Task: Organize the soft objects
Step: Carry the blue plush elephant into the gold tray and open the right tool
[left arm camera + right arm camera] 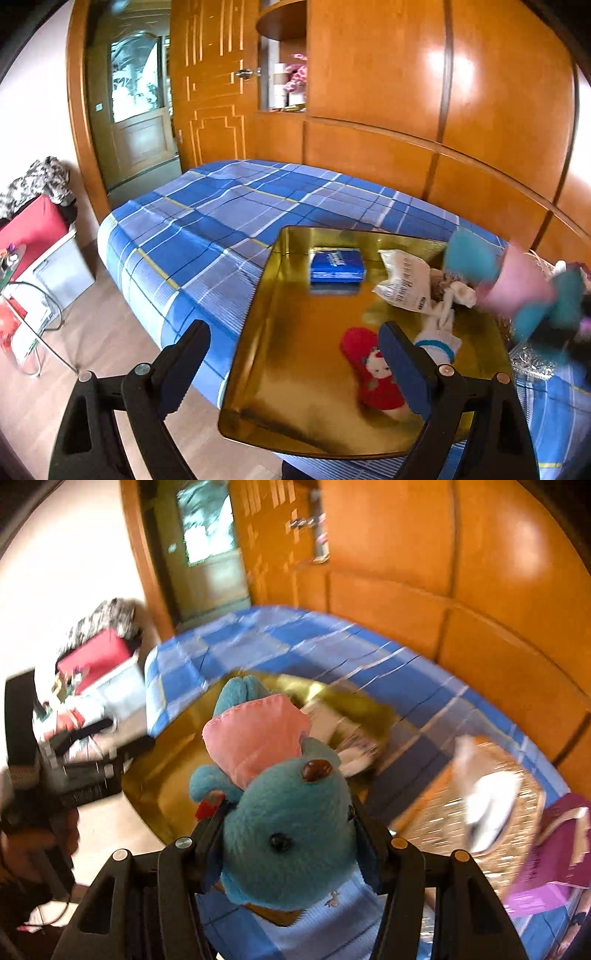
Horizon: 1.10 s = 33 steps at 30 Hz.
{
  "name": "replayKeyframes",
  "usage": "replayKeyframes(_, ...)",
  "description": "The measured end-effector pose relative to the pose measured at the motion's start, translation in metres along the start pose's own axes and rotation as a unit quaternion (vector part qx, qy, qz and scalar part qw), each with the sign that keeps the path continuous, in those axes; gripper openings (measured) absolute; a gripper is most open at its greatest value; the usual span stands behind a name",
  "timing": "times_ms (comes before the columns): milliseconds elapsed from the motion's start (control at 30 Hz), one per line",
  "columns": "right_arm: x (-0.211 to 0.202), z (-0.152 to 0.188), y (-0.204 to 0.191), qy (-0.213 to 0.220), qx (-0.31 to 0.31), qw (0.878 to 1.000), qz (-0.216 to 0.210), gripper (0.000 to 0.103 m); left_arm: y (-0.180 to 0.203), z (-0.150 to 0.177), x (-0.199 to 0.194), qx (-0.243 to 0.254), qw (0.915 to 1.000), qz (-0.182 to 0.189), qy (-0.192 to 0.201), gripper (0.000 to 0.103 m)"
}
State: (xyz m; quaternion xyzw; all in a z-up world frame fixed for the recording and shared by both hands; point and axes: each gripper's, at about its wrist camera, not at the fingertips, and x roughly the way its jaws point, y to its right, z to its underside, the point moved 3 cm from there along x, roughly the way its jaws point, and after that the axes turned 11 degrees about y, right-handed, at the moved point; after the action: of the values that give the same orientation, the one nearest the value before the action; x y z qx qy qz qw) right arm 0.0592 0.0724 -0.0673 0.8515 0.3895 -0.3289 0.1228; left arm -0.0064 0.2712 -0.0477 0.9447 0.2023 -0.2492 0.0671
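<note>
Left wrist view: gold tray (258,369) holds one red sock (364,363), one blue packet (337,263).

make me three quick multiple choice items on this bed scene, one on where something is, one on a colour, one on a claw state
1. Where does the red sock lie?
A. in the gold tray
B. on the floor
C. on the wooden shelf

2. What colour is the flat packet at the tray's far end?
A. green
B. blue
C. black

3. What is the state of the right claw?
A. open and empty
B. shut on the teal plush toy
C. shut on a white sock

Answers:
1 A: the sock rests on the bare floor of the gold tray on the bed.
2 B: its wrapper is plainly blue.
3 B: both fingers press the sides of the teal plush toy.
</note>
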Motion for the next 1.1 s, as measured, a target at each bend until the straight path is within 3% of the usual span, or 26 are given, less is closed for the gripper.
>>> replayKeyframes(267,0.053,0.037,-0.009,-0.066,-0.030,0.996,0.048,0.058,-0.005,0.005,0.006,-0.014,0.9999,0.004,-0.009,0.093)
replayKeyframes(467,0.068,0.044,-0.013,-0.071,-0.050,0.993,0.082,0.063,-0.008,0.007,0.010,-0.017,0.9998,-0.002,-0.014,0.093)
replayKeyframes(733,0.039,0.038,-0.020,-0.017,-0.053,0.991,0.119,0.072,-0.009,0.009,0.011,-0.018,0.9997,-0.005,-0.014,0.093)
replayKeyframes(1100,-0.020,0.012,-0.021,0.070,-0.039,0.981,0.175,0.073,0.001,0.008,0.006,-0.014,0.9998,0.004,-0.010,0.093)
